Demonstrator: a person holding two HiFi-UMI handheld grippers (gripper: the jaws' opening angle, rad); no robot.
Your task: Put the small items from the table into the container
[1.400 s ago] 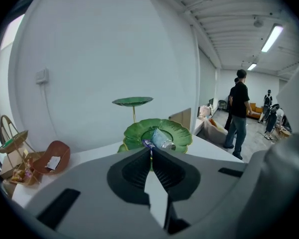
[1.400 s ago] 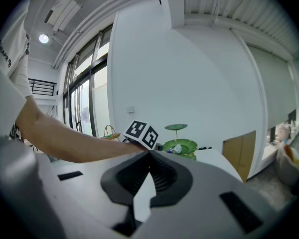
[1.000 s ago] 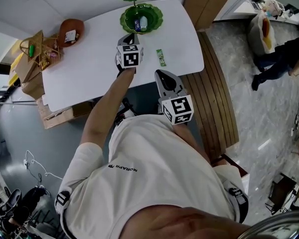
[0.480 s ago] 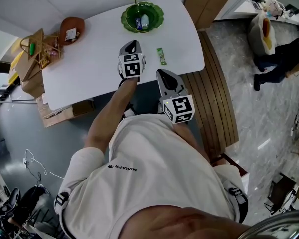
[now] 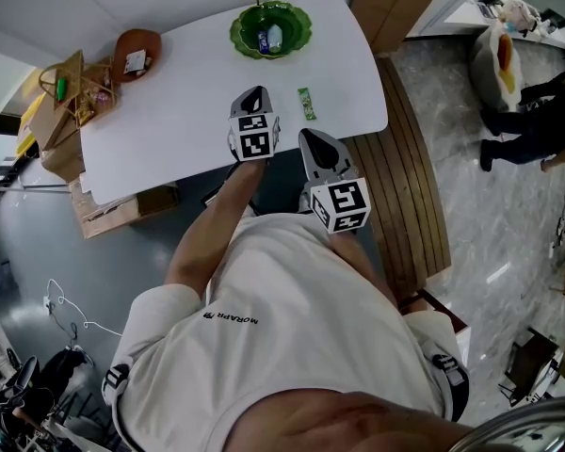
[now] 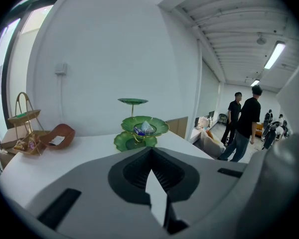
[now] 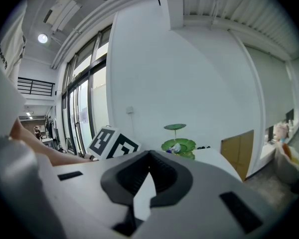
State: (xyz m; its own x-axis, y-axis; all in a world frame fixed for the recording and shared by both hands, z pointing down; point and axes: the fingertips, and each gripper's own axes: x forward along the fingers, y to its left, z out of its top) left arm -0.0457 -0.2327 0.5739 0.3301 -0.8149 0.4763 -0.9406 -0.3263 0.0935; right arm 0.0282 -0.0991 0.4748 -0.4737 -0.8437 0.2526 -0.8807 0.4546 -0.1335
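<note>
Holding my left tool (image 5: 256,93) and right tool (image 5: 314,139) shut and empty, I want the green packet (image 5: 305,104) near the green bowl (image 5: 238,35). One tool must open first.

White wall (image 6: 114,44), grey marbled floor (image 5: 508,205), slatted wooden bench (image 5: 410,177), tall windows (image 7: 84,113), ceiling strip light (image 6: 275,55)

Both arms reach forward: left tongs (image 5: 256,93) shut, right tongs (image 5: 316,139) seemingly shut.

Glossy dish (image 5: 299,19), smooth matt table (image 5: 169,102)
</note>
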